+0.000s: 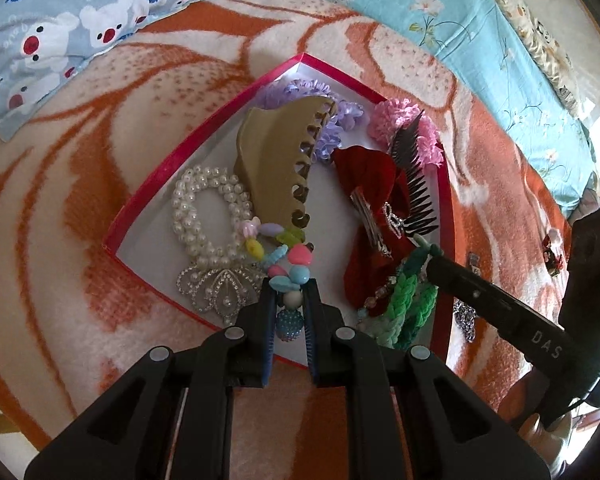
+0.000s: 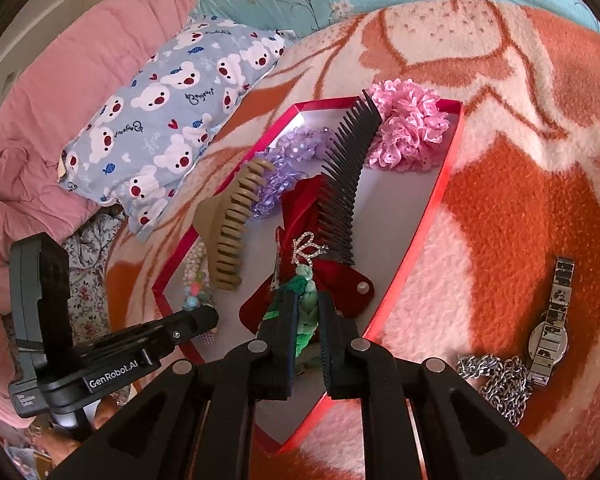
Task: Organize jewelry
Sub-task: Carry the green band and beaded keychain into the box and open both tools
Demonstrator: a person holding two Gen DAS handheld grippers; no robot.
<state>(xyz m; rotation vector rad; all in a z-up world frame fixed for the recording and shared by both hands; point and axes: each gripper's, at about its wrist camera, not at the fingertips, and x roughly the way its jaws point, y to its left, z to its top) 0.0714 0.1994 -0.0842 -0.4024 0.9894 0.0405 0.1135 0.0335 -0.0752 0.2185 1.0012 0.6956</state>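
Between the left hand-held gripper's (image 1: 290, 292) jaws: a beaded bracelet (image 1: 278, 252), clenched on its lower beads, the rest trailing up into the red box (image 1: 204, 136). Right hand-held gripper (image 2: 306, 312) likewise clamped, on a green braided band (image 2: 306, 300) that hangs over the box's near edge.

Risks, judged from this:
- Bracelet beads are round, glossy, hard plastic, and only a couple sit between the pads. Could roll out, or the loop could snag the rhinestone brooch (image 1: 216, 284) or pearl bracelet (image 1: 208, 208) right beside it and drag them.
- Green band is soft, stretchy yarn. It lies against the red velvet bow (image 2: 300, 224) and its crown charm (image 2: 306, 250), so letting go or pulling could catch the charm.
- Both tools work the same near end of the box, close together. A collision seems possible.
- Box is light card on a fluffy orange-and-white blanket (image 2: 500, 200), an unsteady base, so a push on the rim could tip or slide it.

Other contents: tan claw clip (image 1: 276, 160), smooth with toothed edge; black comb (image 2: 344, 184), rigid, long teeth, propped across the bow; purple scrunchie (image 1: 332, 124) and pink scrunchie (image 2: 408, 132), frilly lace.

Outside on the blanket, not yet boxed: metal watch (image 2: 552, 328), chain (image 2: 496, 380).
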